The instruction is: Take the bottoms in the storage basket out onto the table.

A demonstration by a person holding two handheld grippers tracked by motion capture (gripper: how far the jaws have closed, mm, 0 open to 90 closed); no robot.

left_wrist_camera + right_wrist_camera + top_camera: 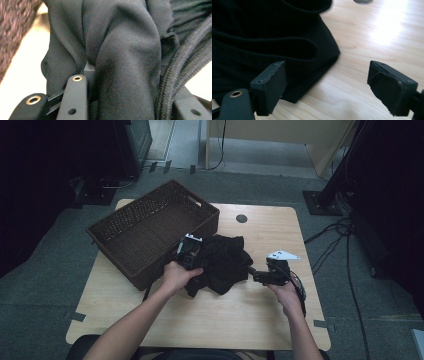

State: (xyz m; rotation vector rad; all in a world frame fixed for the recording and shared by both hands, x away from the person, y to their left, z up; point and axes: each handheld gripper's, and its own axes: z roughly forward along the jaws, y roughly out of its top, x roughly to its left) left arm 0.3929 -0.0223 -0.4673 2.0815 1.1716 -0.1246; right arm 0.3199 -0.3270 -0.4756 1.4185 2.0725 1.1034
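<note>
I find nothing to read here: no letters, labels, brands, numbers or signs on anything I can see from above or along either of my claws.

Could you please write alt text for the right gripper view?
The right hand-held gripper is open, its two black jaws wide apart just above a light wooden table. A crumpled black garment lies at the left, its edge reaching in front of the left jaw.
</note>
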